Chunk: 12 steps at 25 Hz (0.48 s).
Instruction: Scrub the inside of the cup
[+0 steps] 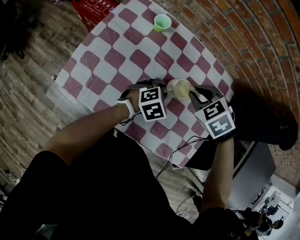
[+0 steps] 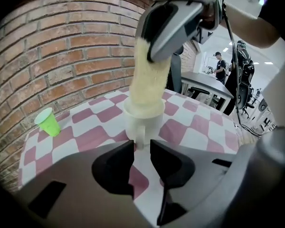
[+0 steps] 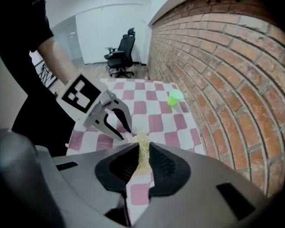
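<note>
Brick wall behind, checkered tabletop, with a green cup well off at the far end. The cup sits near the front edge with the left gripper fingers pinched on its handle, and the right gripper fingers are clamped tight on a yellow sponge stuffed down into its mouth. I'd hold that handle firm and twist the sponge round the wall and down to the bottom, so the cup doesn't tip or skid.

A: What's on the counter?
B: A red-and-white checked cloth covers all of it. Green cup stands upright at the far end, near the brick wall. White cup stands at the near end, well apart from it.
</note>
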Motion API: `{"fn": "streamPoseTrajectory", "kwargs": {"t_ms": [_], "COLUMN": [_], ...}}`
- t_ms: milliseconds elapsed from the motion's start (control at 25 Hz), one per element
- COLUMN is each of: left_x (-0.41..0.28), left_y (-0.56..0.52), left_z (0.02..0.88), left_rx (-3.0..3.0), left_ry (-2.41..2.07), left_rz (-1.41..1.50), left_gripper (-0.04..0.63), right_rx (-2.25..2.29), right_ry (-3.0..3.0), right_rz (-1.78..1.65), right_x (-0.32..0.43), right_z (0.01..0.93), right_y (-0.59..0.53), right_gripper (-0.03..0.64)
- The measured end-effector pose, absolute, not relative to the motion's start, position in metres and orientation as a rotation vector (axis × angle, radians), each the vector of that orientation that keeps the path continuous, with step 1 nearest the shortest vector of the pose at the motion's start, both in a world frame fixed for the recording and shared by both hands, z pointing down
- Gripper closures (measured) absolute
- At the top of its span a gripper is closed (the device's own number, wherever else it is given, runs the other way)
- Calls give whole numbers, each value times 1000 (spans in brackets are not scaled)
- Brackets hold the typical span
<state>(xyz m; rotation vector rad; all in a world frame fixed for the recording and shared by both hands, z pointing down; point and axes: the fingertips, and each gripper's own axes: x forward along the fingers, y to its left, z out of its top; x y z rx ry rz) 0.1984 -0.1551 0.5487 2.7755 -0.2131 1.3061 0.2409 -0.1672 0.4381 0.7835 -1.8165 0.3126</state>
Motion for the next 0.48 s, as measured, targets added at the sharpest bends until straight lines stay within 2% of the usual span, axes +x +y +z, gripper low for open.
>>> {"fn": "streamPoseTrajectory", "kwargs": {"t_ms": [280,480], "left_x": [195,192], "left_y": [-156,-159], "left_z": [549,547], "left_rx": [2765,2760], "left_ry": [-241,-259], "left_rz": [1304,1297], "left_gripper": [479,479], "right_rx": [473,411], "right_ry": [-1718,-1746], "right_rz": [150,247], "right_x": [228,226], "right_z": [523,506], "right_y": [-166,-162], "right_gripper": [543,543]}}
